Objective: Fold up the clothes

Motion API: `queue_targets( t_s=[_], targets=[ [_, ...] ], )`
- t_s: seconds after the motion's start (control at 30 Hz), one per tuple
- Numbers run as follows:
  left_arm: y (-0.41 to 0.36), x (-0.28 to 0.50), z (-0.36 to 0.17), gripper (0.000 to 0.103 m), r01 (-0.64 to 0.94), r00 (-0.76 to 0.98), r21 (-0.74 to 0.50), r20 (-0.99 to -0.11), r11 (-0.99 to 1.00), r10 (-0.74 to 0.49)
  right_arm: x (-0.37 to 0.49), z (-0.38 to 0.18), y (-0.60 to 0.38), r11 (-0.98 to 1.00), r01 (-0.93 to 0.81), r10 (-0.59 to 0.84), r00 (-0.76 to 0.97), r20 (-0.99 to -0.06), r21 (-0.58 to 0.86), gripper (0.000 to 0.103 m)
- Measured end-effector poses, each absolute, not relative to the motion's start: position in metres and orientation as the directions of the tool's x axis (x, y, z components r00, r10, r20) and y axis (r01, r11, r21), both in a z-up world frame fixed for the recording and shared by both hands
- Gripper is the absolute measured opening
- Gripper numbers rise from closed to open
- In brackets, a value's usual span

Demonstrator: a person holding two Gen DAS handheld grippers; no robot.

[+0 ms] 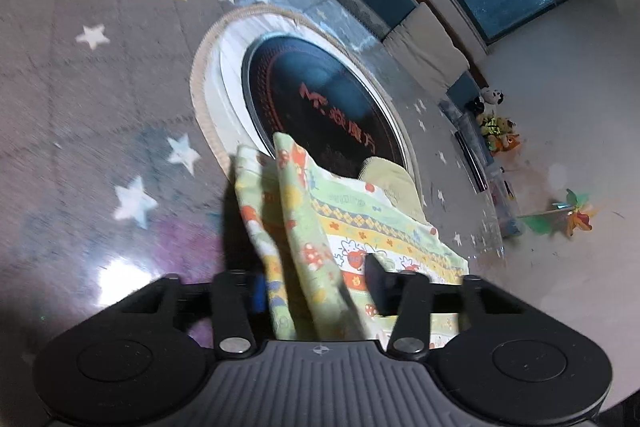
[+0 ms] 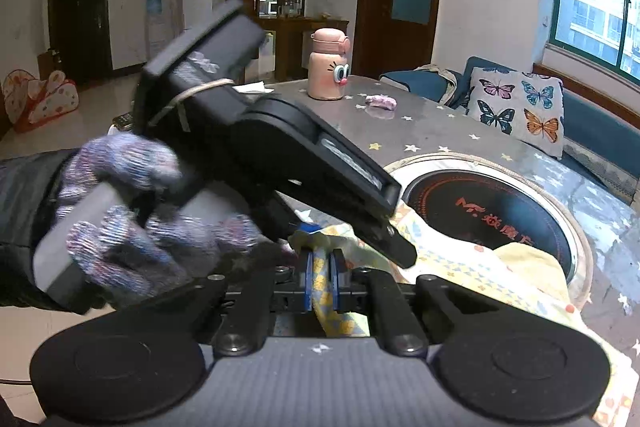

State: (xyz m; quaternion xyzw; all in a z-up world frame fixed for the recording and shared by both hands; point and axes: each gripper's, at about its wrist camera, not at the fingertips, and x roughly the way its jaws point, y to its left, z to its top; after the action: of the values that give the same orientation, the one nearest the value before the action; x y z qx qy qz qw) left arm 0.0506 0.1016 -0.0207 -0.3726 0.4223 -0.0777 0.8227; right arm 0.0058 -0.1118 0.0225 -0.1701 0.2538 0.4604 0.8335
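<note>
Two grippers meet at one patterned garment (image 2: pixel 440 267) beside the round cooktop (image 2: pixel 492 215). The right gripper (image 2: pixel 320 281) is clenched on a gathered fold of the cloth, its flat blue pads pressing the fabric from both sides. The left gripper (image 1: pixel 312 279) has cloth bunched between its black fingers (image 1: pixel 378 279), but the blurred left wrist view does not show whether the pads press on it, so its grip cannot be told. In the right wrist view that left gripper (image 2: pixel 394 243) is a boxy matte black tool held by a hand (image 2: pixel 132 211) in a speckled knit glove, reaching over the garment's near edge.

The garment is thin, soft cotton (a child's print, by the look of it): pale green and white bands with orange flowers, mushrooms and yellow diamond borders. It lies rumpled on the near side of the cooktop, one corner lifted into folds, its far edge overlapping the dark glass disc. A plain pale yellow piece (image 1: pixel 394 183) lies on it at the cooktop's rim.

The cooktop is glossy black with red lettering, ringed in metal and a woven cream border, set into a glossy grey table (image 1: pixel 100 87) scattered with stars. Beyond the cooktop stand a pink cartoon-eyed bottle (image 2: pixel 328 67) and a butterfly cushion (image 2: pixel 516 103).
</note>
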Motion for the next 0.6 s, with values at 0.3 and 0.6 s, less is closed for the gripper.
queue_targets(
  t_s=[0.3, 0.6],
  targets=[
    [0.1, 0.056, -0.027, 0.014, -0.182, 0.626, -0.688, -0.632, 0.702, -0.457, 0.005, 0.023, -0.141, 0.552, -0.833, 0.668, 0.452, -0.591, -0.013, 0.01],
    [0.097, 0.057, -0.028, 0.014, -0.175, 0.627, -0.678, -0.636, 0.714, -0.45, 0.07, 0.002, -0.223, 0.825, -0.564, 0.435, 0.645, -0.628, -0.007, 0.01]
  ],
)
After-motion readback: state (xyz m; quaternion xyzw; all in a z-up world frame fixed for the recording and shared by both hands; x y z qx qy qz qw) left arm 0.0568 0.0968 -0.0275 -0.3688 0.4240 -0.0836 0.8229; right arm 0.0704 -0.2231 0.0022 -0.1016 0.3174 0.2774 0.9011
